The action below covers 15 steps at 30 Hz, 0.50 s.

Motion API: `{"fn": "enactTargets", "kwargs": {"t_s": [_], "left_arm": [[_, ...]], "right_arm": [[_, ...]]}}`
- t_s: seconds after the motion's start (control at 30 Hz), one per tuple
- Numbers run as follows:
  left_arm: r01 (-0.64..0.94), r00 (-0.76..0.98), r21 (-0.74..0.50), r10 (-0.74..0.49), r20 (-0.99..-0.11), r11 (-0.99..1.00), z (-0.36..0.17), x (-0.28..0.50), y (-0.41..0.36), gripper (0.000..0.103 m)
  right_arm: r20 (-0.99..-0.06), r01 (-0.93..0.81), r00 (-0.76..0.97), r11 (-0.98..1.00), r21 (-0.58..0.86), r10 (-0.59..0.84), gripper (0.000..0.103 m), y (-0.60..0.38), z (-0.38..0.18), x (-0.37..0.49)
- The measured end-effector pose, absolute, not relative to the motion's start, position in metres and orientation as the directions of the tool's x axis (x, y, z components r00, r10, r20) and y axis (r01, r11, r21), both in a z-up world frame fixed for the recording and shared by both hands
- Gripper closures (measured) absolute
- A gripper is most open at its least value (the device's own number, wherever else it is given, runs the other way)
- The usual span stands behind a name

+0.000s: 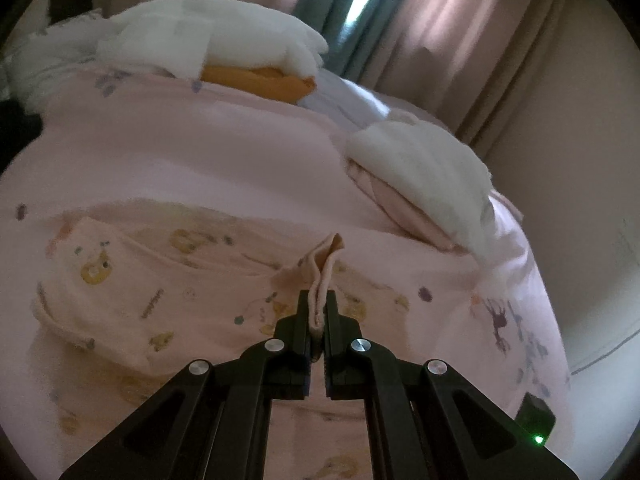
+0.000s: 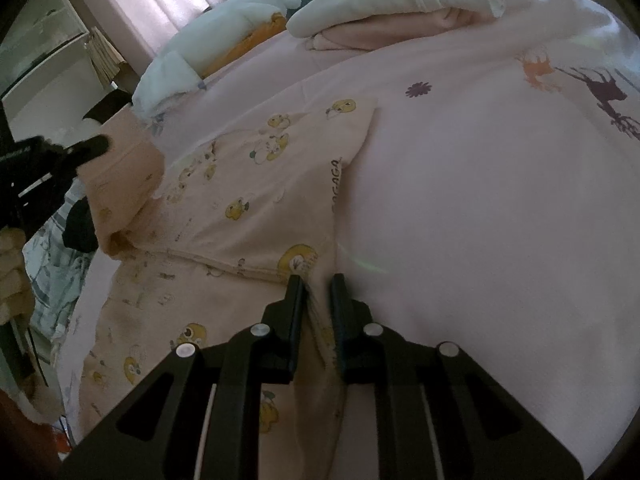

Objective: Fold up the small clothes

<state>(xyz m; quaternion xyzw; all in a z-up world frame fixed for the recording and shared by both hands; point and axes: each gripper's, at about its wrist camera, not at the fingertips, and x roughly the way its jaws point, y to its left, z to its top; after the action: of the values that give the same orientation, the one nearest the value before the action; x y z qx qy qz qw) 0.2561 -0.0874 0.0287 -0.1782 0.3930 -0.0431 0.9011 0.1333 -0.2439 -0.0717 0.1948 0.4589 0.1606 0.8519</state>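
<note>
1. Peach duck-print garment [image 2: 240, 208] lies spread on the pink bedspread [image 2: 480, 220]; the left gripper [image 1: 319, 312] is clenched on its cuff edge, and the right gripper [image 2: 316, 292] pinches its hem fold.
2. Risk, as I judge it: thin cloth slipping from either pinch would skew the fold.
3. Open bedspread at 2 o'clock; folded stacks [image 1: 420, 168] near 1 o'clock.

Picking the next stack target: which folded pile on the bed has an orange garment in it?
The far pile near the curtains: an orange garment shows under its white top. The nearer pile is white over pink.
</note>
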Motion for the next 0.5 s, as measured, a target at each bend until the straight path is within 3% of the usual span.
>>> {"fn": "enactTargets", "kwargs": {"t_s": [0.5], "left_arm": [[0.03,0.595,-0.439,-0.369,-0.714,0.898,-0.025,0.267,-0.165,0.101]], "right_arm": [[-0.714,-0.071,0.485,0.836,0.543,0.505,0.09,-0.256,-0.073,0.132]]}}
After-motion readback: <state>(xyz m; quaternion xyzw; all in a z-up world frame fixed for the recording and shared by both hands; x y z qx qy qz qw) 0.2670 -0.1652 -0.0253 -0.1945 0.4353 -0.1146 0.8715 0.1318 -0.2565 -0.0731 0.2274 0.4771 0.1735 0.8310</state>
